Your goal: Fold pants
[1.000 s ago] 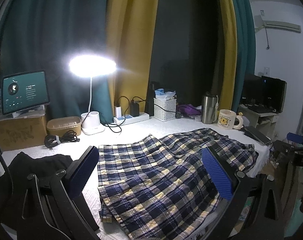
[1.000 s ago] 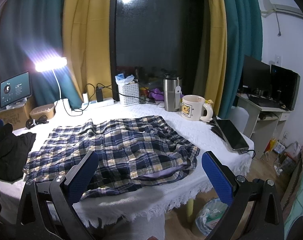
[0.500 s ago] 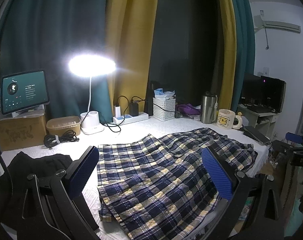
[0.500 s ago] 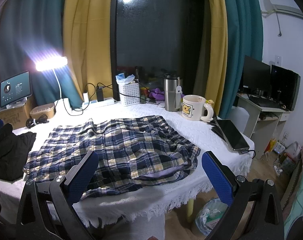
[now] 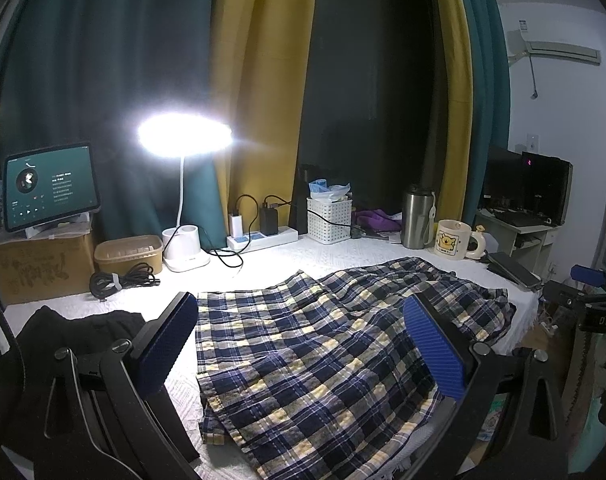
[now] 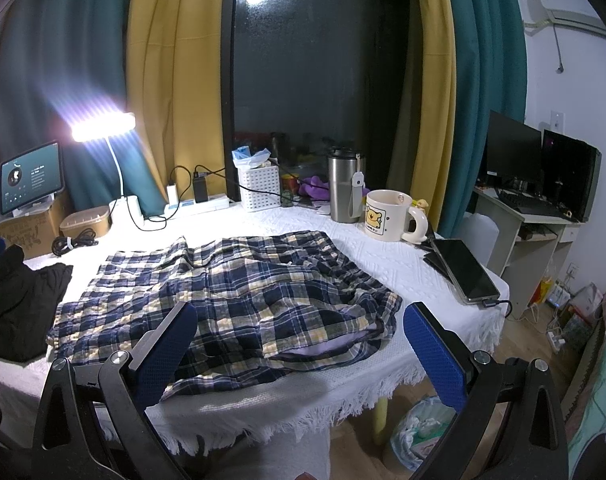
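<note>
Pants (image 6: 231, 296), plaid, lie spread flat on the white-covered table (image 6: 383, 272), reaching its near edge. Long axis runs along that edge: waistband at the right end, opening toward the near right corner, hems at the left end beside a black garment (image 6: 19, 296). The left gripper (image 5: 303, 348) hovers above the hem end, jaws spread wide, holding nothing; the hem corners (image 5: 215, 412) lie just below and ahead of it at the near edge. The right gripper (image 6: 299, 352) hangs off the near edge in front of the waistband (image 6: 335, 348), jaws likewise spread and empty, not touching the cloth. Judgement: no fold is yet made; the pants lie one leg over the other but rumpled at the waist. Each gripper is nearer its own end, left to hems, right to waist, so a lengthwise fold would carry one end toward the other along the near edge. The mug (image 6: 387, 216) and tablet (image 6: 463, 272) stand off the waist end toward the far right corner, well clear of such a fold.
</note>
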The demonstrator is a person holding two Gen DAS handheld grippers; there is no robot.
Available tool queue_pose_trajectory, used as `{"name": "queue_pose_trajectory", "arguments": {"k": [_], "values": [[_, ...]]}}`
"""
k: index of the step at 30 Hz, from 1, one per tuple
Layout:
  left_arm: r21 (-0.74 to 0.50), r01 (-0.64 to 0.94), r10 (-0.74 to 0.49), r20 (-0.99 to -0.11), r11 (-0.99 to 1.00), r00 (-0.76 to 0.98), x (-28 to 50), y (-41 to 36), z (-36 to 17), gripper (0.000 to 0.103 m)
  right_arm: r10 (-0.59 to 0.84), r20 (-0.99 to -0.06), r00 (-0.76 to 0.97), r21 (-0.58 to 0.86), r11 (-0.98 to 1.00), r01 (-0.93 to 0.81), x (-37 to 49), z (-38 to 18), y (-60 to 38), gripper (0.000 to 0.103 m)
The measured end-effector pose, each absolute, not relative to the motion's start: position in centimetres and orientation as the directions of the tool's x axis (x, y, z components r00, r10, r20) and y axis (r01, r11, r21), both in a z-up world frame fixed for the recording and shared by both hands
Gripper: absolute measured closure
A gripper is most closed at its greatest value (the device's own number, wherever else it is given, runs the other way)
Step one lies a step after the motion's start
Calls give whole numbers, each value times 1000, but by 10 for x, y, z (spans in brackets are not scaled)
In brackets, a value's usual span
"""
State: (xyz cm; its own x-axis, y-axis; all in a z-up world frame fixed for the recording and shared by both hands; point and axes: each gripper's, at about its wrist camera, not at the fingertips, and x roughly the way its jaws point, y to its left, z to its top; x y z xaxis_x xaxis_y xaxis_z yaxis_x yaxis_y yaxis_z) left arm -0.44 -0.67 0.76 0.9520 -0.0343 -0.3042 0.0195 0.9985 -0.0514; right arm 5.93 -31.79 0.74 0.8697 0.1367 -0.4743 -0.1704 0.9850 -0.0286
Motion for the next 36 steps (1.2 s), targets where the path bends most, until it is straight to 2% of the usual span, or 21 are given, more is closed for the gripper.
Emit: {"name": "queue_pose_trajectory", "arguments": {"k": [19, 36], "values": [[-44, 20, -32, -308, 999, 951, 11, -4, 9, 1, 135, -485, 864, -54, 981, -184, 78, 5, -313, 0], [-23, -23, 12, -389, 999, 921, 88, 6, 6, 1, 126, -550, 825, -51, 982, -184, 168, 3, -315, 0]]}}
